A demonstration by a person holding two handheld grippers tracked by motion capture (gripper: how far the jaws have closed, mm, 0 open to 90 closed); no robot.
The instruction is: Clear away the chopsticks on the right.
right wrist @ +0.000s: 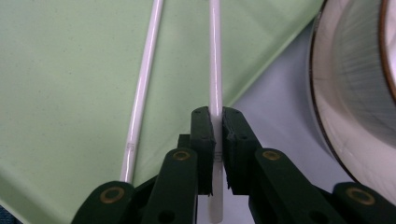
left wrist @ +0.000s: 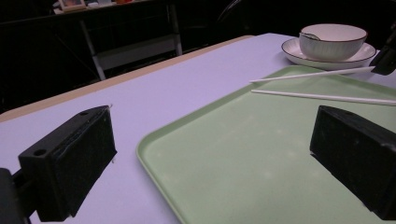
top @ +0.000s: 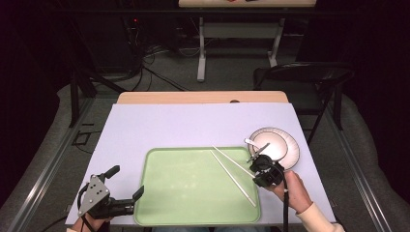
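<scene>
Overhead, the right gripper (top: 261,163) sits at the right edge of the green tray (top: 193,191), its jaws closed on the near end of one white chopstick (top: 231,161), which slants up-left across the tray's far right corner; a second chopstick (top: 233,177) lies just beside it on the tray. Beyond that gripper, a white bowl (top: 267,143) stands on a plate (top: 292,153) near the table's (top: 159,125) right edge. At the tray's near left corner, the left gripper (top: 126,182) hangs with jaws spread wide, holding nothing. Along the left gripper view, its black jaws (left wrist: 210,158) straddle the tray's edge, well apart. From the right gripper view, the pads (right wrist: 204,135) pinch the chopstick (right wrist: 215,70) at the tray's rim, the other stick (right wrist: 144,79) lying alongside.
</scene>
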